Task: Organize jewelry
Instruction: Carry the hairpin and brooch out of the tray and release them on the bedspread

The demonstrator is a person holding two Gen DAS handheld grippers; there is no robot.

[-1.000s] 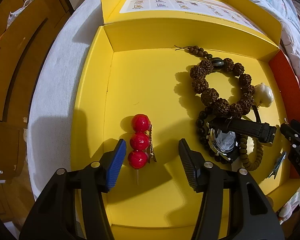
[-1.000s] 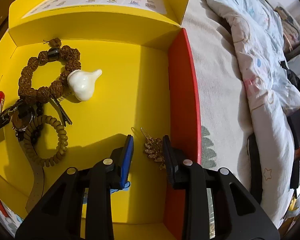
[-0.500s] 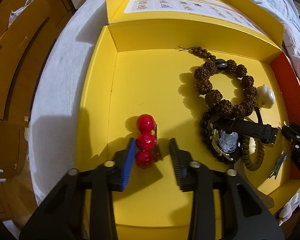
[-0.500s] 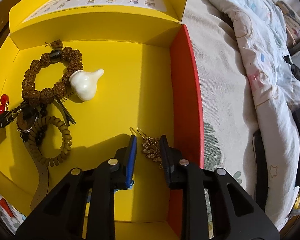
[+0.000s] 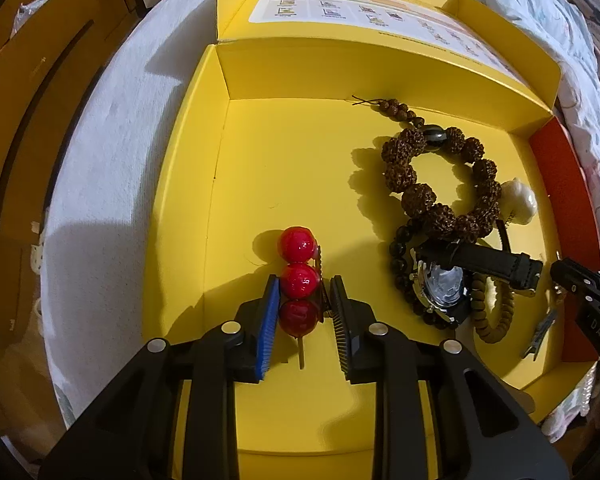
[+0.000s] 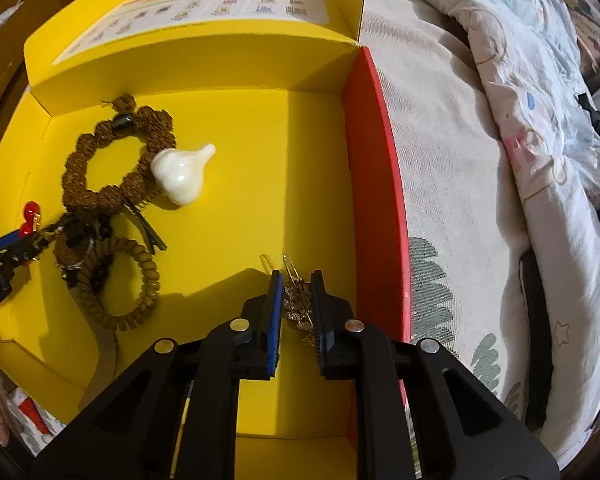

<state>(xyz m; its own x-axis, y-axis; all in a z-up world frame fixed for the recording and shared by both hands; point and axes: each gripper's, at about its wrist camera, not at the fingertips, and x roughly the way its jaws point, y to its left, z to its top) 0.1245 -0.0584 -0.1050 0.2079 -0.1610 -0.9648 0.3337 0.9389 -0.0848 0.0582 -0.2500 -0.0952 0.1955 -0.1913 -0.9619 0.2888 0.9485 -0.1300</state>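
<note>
A hairpin with three red balls (image 5: 299,276) lies in the yellow box (image 5: 188,184). My left gripper (image 5: 305,284) is shut on it, jaws pressed against the nearest two balls. A gold leaf hair clip (image 6: 296,304) lies near the box's red wall (image 6: 374,184). My right gripper (image 6: 296,280) is shut on the gold clip. A brown bead bracelet (image 5: 440,176), a white garlic-shaped piece (image 6: 180,172), a black-strapped watch (image 5: 444,284) and a coiled brown hair tie (image 6: 140,280) lie in a pile between the grippers.
The box's open lid (image 5: 380,12) with a printed label stands at the back. The box rests on a white cloth (image 5: 100,128) over a bed. A patterned quilt (image 6: 532,112) lies to the right. Wooden furniture (image 5: 16,80) stands at the left.
My left gripper moved forward and closed on the red-ball hairpin. My right gripper narrowed and closed on the gold leaf clip.
</note>
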